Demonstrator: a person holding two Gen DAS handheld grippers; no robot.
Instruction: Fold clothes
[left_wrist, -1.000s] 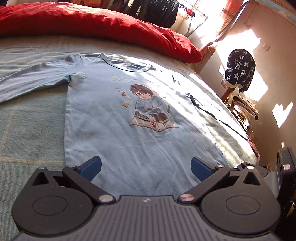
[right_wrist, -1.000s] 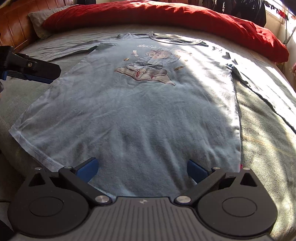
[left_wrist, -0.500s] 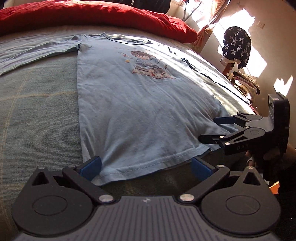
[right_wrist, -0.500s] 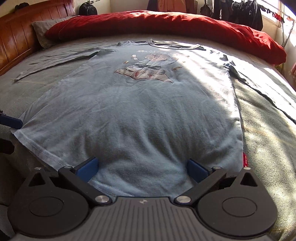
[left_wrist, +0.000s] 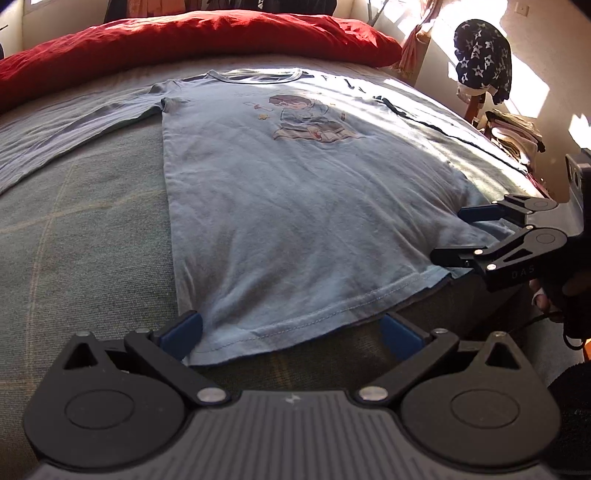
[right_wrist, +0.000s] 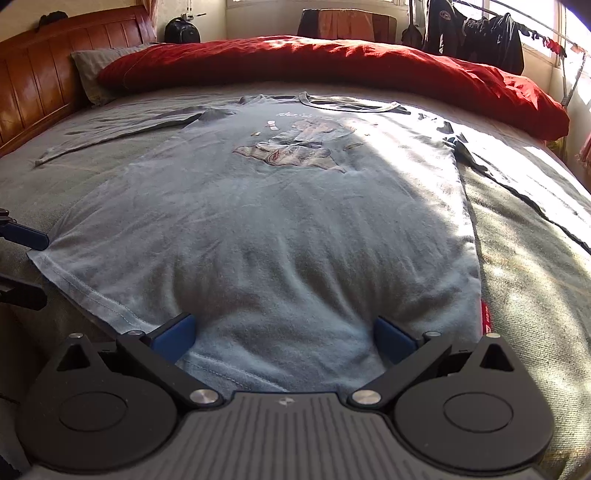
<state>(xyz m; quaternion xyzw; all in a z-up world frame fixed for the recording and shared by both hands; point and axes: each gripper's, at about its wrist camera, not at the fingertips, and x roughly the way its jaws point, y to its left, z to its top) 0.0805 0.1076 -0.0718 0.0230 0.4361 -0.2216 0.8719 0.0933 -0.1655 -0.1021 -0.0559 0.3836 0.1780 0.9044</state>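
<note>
A light blue long-sleeved shirt (left_wrist: 295, 206) with a cartoon print lies flat on the bed, sleeves spread, hem toward me; it also fills the right wrist view as the shirt (right_wrist: 277, 229). My left gripper (left_wrist: 291, 330) is open at the hem's left corner, blue pads on either side of the cloth edge. My right gripper (right_wrist: 284, 334) is open over the hem near the right corner. In the left wrist view the right gripper (left_wrist: 452, 236) shows side-on at the hem's right end. The left gripper's fingertips (right_wrist: 26, 236) reach in at the left edge of the right wrist view.
A red duvet (right_wrist: 332, 66) lies bunched along the far side of the bed. A wooden headboard (right_wrist: 44, 88) and grey pillow (right_wrist: 92, 70) sit at the left. A chair with dark starred clothing (left_wrist: 484, 70) stands to the right of the bed. Dark clothes (right_wrist: 472, 33) hang by the window.
Both grippers have drawn back toward the hem and dropped lower. The left gripper now sits at the hem's left corner, the right one at its right end.
</note>
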